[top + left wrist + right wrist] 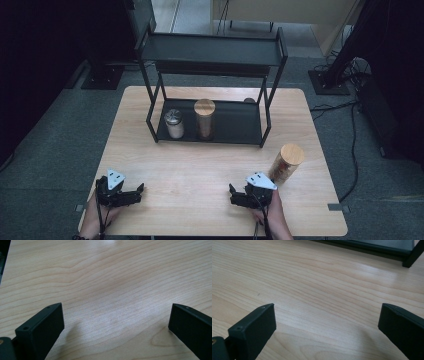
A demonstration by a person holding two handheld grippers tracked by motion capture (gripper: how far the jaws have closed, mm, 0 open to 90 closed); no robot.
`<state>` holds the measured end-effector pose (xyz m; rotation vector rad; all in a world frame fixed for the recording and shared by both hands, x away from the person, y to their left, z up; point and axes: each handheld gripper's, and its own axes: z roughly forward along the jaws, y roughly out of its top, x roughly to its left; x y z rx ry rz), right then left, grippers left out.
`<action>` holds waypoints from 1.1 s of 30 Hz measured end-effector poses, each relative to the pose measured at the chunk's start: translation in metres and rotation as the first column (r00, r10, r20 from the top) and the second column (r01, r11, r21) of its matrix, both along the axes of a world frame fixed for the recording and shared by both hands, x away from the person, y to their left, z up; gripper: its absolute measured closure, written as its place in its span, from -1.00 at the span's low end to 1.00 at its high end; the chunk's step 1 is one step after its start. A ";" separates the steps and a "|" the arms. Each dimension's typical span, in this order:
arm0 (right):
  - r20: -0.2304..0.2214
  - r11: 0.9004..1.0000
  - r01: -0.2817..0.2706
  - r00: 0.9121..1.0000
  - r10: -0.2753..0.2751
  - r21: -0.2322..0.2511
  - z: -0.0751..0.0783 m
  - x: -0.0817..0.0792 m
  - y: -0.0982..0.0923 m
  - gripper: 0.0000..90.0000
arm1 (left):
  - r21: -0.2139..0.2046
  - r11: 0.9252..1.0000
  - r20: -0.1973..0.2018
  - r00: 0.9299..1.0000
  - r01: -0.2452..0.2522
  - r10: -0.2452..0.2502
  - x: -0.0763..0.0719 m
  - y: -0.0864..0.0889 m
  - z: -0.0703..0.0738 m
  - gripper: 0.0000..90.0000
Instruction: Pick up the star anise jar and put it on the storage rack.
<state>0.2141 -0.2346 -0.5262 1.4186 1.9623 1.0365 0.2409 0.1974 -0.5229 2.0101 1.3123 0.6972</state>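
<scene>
My right fingers and left fingers rested spread and empty near the counter's front edge; the wood-lidded jar stood near its right edge, just beside my right hand, likely my next reach.

A tall cylindrical jar with a wooden lid stood upright on the counter near its right edge, just beside the right gripper. Its see-through body held brownish contents, and the round, pale wood lid sat closed on top. It rested apart from the black shelf rack, in front of the rack's right foot, touching neither.
</scene>
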 end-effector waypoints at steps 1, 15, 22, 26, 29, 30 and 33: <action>0.001 1.000 -0.002 1.000 0.002 0.000 0.000 -0.001 -0.001 -0.96 | 0.000 1.000 0.000 1.000 0.001 -0.001 0.000 0.000 0.000 -0.99; 0.001 1.000 -0.004 1.000 0.004 -0.018 0.000 -0.017 -0.026 -0.96 | 0.003 1.000 0.003 1.000 0.005 -0.005 0.000 -0.001 0.000 -0.99; 0.005 1.000 0.003 1.000 -0.003 -0.026 0.000 -0.022 -0.036 -0.96 | 0.004 1.000 0.003 1.000 0.003 -0.003 0.000 -0.001 0.000 -0.99; 0.006 1.000 0.012 1.000 -0.012 -0.026 0.000 -0.025 -0.043 -0.96 | 0.005 1.000 0.004 1.000 0.002 -0.002 0.000 -0.001 0.000 -0.99; 0.007 0.999 0.018 1.000 -0.018 -0.031 0.000 -0.027 -0.046 -0.96 | 0.006 1.000 0.003 1.000 0.002 -0.002 0.000 -0.001 0.000 -0.99; 0.009 0.999 0.020 1.000 -0.020 -0.034 0.000 -0.027 -0.048 -0.96 | 0.006 1.000 0.004 1.000 0.002 -0.002 0.000 -0.001 0.000 -0.99; 0.005 0.999 0.034 0.999 -0.034 -0.033 0.000 -0.028 -0.053 -0.96 | 0.007 1.000 0.003 1.000 0.002 -0.002 0.000 -0.001 0.000 -0.99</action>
